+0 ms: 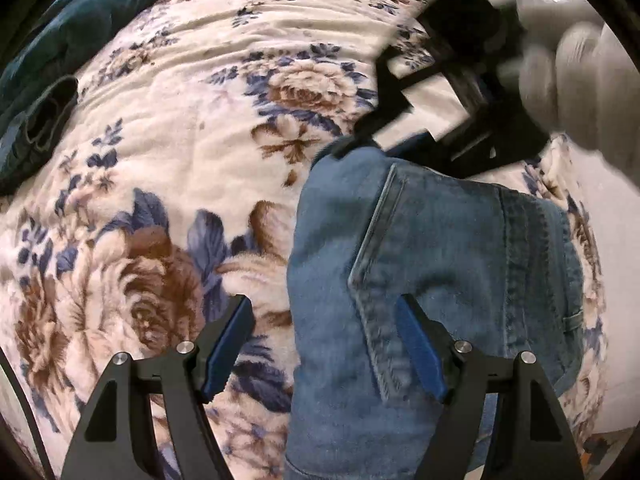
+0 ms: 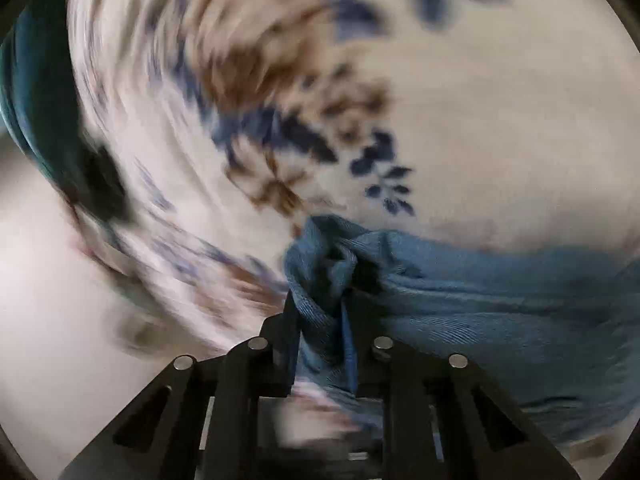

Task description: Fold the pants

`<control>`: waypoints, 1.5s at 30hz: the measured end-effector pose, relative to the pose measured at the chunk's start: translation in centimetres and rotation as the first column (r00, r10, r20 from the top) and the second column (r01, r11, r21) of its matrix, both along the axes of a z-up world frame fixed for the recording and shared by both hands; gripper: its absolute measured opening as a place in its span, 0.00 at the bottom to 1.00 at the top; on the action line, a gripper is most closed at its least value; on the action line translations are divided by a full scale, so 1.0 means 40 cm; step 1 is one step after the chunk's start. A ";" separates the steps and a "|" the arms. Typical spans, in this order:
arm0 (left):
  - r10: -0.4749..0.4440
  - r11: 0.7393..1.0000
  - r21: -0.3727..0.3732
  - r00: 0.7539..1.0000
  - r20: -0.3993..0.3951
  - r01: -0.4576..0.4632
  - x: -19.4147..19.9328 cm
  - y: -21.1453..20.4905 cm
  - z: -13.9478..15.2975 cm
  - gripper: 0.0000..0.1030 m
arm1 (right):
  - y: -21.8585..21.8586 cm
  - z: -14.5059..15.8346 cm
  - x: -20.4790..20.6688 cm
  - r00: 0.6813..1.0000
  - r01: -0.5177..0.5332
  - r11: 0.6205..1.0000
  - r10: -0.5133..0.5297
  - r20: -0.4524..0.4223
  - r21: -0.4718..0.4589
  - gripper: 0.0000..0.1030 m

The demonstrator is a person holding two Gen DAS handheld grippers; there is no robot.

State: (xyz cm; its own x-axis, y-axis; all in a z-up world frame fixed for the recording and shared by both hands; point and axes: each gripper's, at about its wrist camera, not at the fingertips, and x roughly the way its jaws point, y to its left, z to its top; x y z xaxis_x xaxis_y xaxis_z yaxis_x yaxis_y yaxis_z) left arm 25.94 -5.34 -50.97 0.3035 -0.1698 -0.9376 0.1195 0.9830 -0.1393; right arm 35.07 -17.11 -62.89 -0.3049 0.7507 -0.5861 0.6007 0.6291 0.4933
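Blue denim pants (image 1: 420,280) lie on a floral blanket (image 1: 180,140), back pocket up. My left gripper (image 1: 324,352) is open just above the pants' left edge, its right pad over the pocket. My right gripper (image 1: 360,140) shows at the far end of the pants in the left wrist view, held by a gloved hand. In the right wrist view my right gripper (image 2: 324,292) is shut on a bunched fold of the pants (image 2: 480,312). That view is motion-blurred.
A dark teal garment (image 1: 60,60) lies along the blanket's far left; it also shows in the right wrist view (image 2: 36,100). The bed's edge and a pale floor (image 1: 616,280) lie to the right.
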 end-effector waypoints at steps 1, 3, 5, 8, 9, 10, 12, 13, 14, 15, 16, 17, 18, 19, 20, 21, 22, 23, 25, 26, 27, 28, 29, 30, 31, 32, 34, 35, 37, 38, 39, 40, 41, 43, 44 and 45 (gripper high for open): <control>-0.001 1.000 0.001 1.000 -0.003 0.001 -0.002 -0.003 -0.003 0.71 | -0.019 -0.023 -0.020 0.998 0.061 0.998 -0.061 -0.019 0.004 0.15; -0.012 1.000 0.017 1.000 0.000 0.012 -0.005 -0.012 -0.005 0.71 | -0.032 -0.046 -0.038 0.992 0.111 0.994 -0.110 -0.056 0.005 0.15; -0.011 1.000 0.017 1.000 0.005 0.011 -0.006 -0.011 0.000 0.71 | 0.004 -0.020 -0.003 1.000 -0.006 1.000 0.005 -0.018 -0.025 0.21; -0.009 1.000 0.017 1.000 -0.001 0.009 -0.007 -0.012 0.002 0.71 | 0.102 0.096 0.127 0.882 -0.388 0.889 0.435 0.181 -0.245 0.50; -0.009 1.000 0.019 1.000 0.001 0.009 -0.008 -0.013 0.002 0.71 | 0.150 0.141 0.169 0.768 -0.505 0.784 0.599 0.227 -0.361 0.63; -0.011 1.000 0.021 1.000 0.004 0.011 -0.008 -0.015 0.002 0.71 | 0.213 0.172 0.183 0.635 -0.591 0.665 0.732 0.245 -0.457 0.73; -0.012 1.000 0.023 1.000 0.005 0.012 -0.008 -0.015 0.001 0.71 | 0.345 0.170 0.183 0.425 -0.716 0.466 0.882 0.204 -0.520 0.73; -0.012 1.000 0.024 1.000 0.004 0.012 -0.008 -0.017 0.001 0.71 | 0.376 0.155 0.173 0.358 -0.759 0.394 0.918 0.173 -0.519 0.73; -0.012 1.000 0.026 1.000 0.003 0.012 -0.007 -0.018 0.001 0.71 | 0.405 0.128 0.154 0.285 -0.805 0.309 0.950 0.127 -0.506 0.71; -0.012 1.000 0.028 1.000 0.002 0.011 -0.007 -0.019 0.003 0.71 | 0.428 0.090 0.136 0.218 -0.841 0.221 0.974 0.065 -0.494 0.69; -0.012 1.000 0.027 1.000 0.002 0.011 -0.005 -0.020 0.002 0.71 | 0.432 0.057 0.120 0.161 -0.859 0.141 0.987 0.002 -0.492 0.52; -0.013 1.000 0.026 1.000 0.000 0.013 -0.003 -0.021 0.001 0.71 | 0.432 0.027 0.106 0.109 -0.874 0.074 0.993 -0.046 -0.481 0.42; -0.015 0.999 0.030 1.000 0.002 0.015 -0.004 -0.024 0.002 0.71 | 0.441 0.010 0.107 0.136 -0.881 0.102 0.990 -0.041 -0.461 0.32; -0.015 0.999 0.028 1.000 0.004 0.015 -0.003 -0.024 0.002 0.71 | 0.439 0.003 0.119 0.205 -0.877 0.159 0.977 -0.052 -0.453 0.24; -0.016 1.000 0.023 1.000 0.005 0.016 -0.003 -0.024 0.002 0.71 | 0.430 0.004 0.132 0.265 -0.864 0.211 0.963 -0.056 -0.457 0.21; -0.016 1.000 0.019 1.000 0.009 0.016 -0.005 -0.025 0.005 0.71 | 0.447 0.001 0.132 0.307 -0.854 0.251 0.950 -0.052 -0.455 0.20; -0.019 1.000 0.014 1.000 0.013 0.019 -0.008 -0.027 0.007 0.71 | 0.416 0.006 0.148 0.384 -0.836 0.325 0.922 -0.047 -0.441 0.18; -0.027 1.000 0.008 0.999 0.021 0.027 -0.015 -0.031 0.010 0.71 | 0.363 0.015 0.169 0.536 -0.786 0.482 0.843 -0.038 -0.388 0.17; -0.039 0.999 0.009 0.998 0.043 0.038 -0.031 -0.034 0.017 0.71 | 0.275 0.037 0.186 0.735 -0.658 0.699 0.677 -0.037 -0.281 0.16; -0.047 0.999 0.006 0.997 0.057 0.046 -0.039 -0.037 0.021 0.71 | 0.233 0.051 0.189 0.813 -0.571 0.786 0.582 -0.028 -0.238 0.14; -0.063 0.998 0.007 0.995 0.076 0.062 -0.050 -0.042 0.025 0.71 | 0.178 0.064 0.181 0.867 -0.493 0.848 0.498 -0.024 -0.194 0.14; -0.073 0.997 0.009 0.994 0.087 0.072 -0.056 -0.045 0.027 0.71 | 0.133 0.069 0.166 0.913 -0.407 0.900 0.408 -0.023 -0.159 0.12; -0.090 0.996 0.012 0.991 0.101 0.089 -0.064 -0.052 0.027 0.71 | 0.080 0.061 0.142 0.959 -0.282 0.954 0.280 -0.037 -0.102 0.12; -0.115 0.993 0.013 0.987 0.114 0.114 -0.072 -0.062 0.026 0.71 | 0.041 0.054 0.122 0.983 -0.178 0.982 0.175 -0.049 -0.066 0.11; -0.132 0.991 0.020 0.983 0.126 0.130 -0.078 -0.071 0.025 0.71 | 0.008 0.048 0.101 0.995 -0.076 0.996 0.074 -0.062 -0.038 0.11; -0.147 0.989 0.028 0.980 0.137 0.145 -0.084 -0.080 0.023 0.71 | -0.033 0.033 0.061 0.992 0.079 0.996 -0.076 -0.096 0.029 0.10; -0.178 0.984 0.047 0.972 0.156 0.172 -0.093 -0.096 0.019 0.71 | -0.044 0.007 -0.014 0.961 0.259 0.962 -0.248 -0.121 0.087 0.09; -0.186 0.982 0.057 0.969 0.164 0.179 -0.094 -0.099 0.017 0.72 | -0.060 -0.008 -0.052 0.923 0.376 0.917 -0.357 -0.147 0.131 0.09; -0.184 0.983 0.051 0.970 0.159 0.178 -0.088 -0.095 0.008 0.73 | -0.075 -0.029 -0.082 0.861 0.502 0.846 -0.470 -0.191 0.182 0.06; -0.180 0.984 0.046 0.971 0.155 0.175 -0.084 -0.090 0.004 0.74 | -0.071 -0.040 -0.101 0.823 0.563 0.804 -0.525 -0.216 0.194 0.05; -0.171 0.985 0.043 0.975 0.141 0.167 -0.075 -0.083 -0.003 0.74 | -0.061 -0.050 -0.113 0.805 0.591 0.782 -0.554 -0.213 0.198 0.05; -0.169 0.985 0.043 0.976 0.135 0.165 -0.071 -0.082 -0.006 0.74 | -0.057 -0.048 -0.093 0.834 0.552 0.809 -0.531 -0.151 0.203 0.05; -0.168 0.986 0.040 0.978 0.127 0.164 -0.064 -0.078 -0.009 0.74 | -0.061 -0.024 -0.041 0.904 0.426 0.892 -0.427 -0.029 0.152 0.06; -0.164 0.986 0.027 0.981 0.107 0.162 -0.053 -0.073 -0.010 0.74 | -0.019 0.023 0.026 0.971 0.202 0.979 -0.205 0.119 0.042 0.09; -0.162 0.987 0.020 0.982 0.097 0.161 -0.048 -0.071 -0.007 0.74 | 0.015 0.057 0.063 0.980 0.072 0.997 -0.070 0.187 -0.007 0.21; -0.159 0.987 0.016 0.983 0.090 0.159 -0.046 -0.070 -0.006 0.74 | 0.033 0.083 0.093 0.973 -0.036 0.998 0.048 0.225 -0.059 0.34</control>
